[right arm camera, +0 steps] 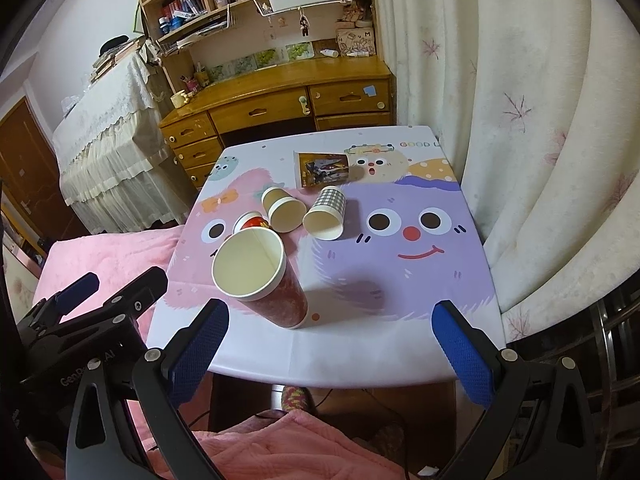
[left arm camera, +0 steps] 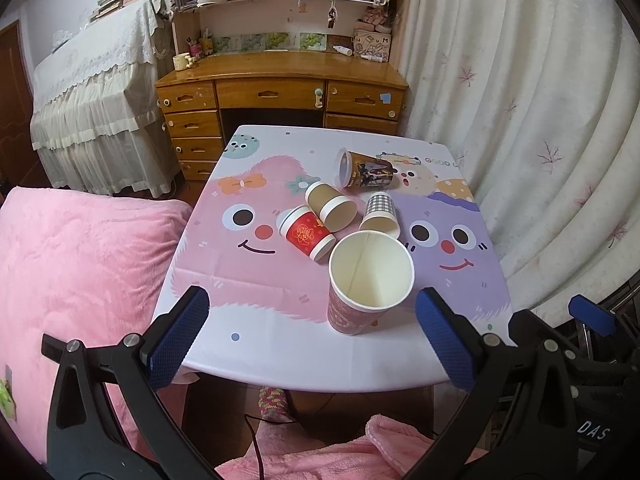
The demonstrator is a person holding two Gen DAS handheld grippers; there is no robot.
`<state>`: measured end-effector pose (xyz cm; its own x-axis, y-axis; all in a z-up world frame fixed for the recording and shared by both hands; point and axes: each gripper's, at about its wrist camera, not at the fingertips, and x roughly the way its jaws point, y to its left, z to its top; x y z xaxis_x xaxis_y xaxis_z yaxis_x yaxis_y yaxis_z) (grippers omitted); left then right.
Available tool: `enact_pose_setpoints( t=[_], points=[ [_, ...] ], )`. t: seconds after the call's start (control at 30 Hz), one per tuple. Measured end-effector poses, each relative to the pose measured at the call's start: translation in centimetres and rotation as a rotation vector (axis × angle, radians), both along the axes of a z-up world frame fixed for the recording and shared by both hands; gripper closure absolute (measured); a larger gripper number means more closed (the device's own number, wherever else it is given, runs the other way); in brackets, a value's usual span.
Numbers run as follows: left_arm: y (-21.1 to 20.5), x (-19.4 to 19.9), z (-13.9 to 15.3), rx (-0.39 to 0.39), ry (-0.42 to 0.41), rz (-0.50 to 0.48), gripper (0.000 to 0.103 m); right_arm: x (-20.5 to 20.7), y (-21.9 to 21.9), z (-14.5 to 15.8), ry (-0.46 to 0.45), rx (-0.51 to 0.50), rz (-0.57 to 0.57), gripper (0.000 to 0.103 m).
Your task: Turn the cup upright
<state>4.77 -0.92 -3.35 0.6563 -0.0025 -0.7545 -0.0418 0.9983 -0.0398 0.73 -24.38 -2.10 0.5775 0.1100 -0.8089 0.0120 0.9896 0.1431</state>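
A tall pink paper cup (left arm camera: 362,288) (right arm camera: 264,280) stands upright near the table's front edge, mouth up and empty. Behind it several cups lie on their sides: a red cup (left arm camera: 306,233) (right arm camera: 252,222), a brown cup (left arm camera: 330,204) (right arm camera: 282,208), a checked cup (left arm camera: 380,210) (right arm camera: 326,212) and a dark printed cup (left arm camera: 366,170) (right arm camera: 324,168). My left gripper (left arm camera: 312,336) is open and empty, just in front of the upright cup. My right gripper (right arm camera: 332,348) is open and empty, over the front edge, right of that cup.
The small table (left arm camera: 280,356) (right arm camera: 360,360) has a cartoon cloth. A pink blanket (left arm camera: 80,260) lies to the left. A wooden desk with shelves (left arm camera: 280,80) stands behind. Curtains (left arm camera: 540,120) hang on the right. A socked foot (left arm camera: 274,400) shows under the table.
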Motion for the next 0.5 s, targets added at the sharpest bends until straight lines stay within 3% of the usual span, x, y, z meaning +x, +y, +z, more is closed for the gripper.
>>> enact_pose_setpoints(
  t=[0.5],
  points=[
    [0.09,0.05,-0.12,-0.001,0.004,0.005,0.001,0.57,-0.35,-0.97,0.019,0.007,-0.002,0.000]
  ],
)
